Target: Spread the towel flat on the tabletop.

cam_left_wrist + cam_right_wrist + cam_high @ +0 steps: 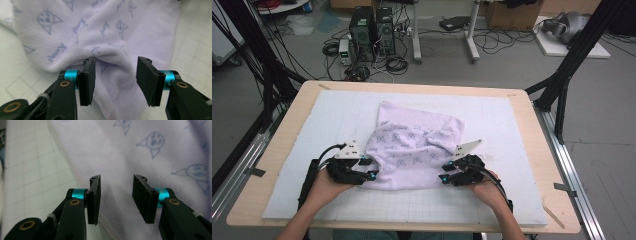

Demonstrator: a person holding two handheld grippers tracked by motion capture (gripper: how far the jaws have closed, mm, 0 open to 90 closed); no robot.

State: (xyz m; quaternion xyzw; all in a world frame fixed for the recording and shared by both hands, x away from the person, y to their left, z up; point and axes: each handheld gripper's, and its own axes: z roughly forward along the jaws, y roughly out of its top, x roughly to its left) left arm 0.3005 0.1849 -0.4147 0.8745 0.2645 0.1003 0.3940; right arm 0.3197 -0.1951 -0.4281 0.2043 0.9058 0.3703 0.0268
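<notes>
A pale lilac towel (414,150) printed with small cat faces lies rumpled on the white gridded mat (337,120) covering the bench (287,130). The left hand-held gripper (116,75) sits at the towel's near left edge, jaws apart, a raised fold of cloth between them, unpinched. The right hand-held gripper (116,195) sits at the near right hemmed edge, jaws apart over flat cloth.
</notes>
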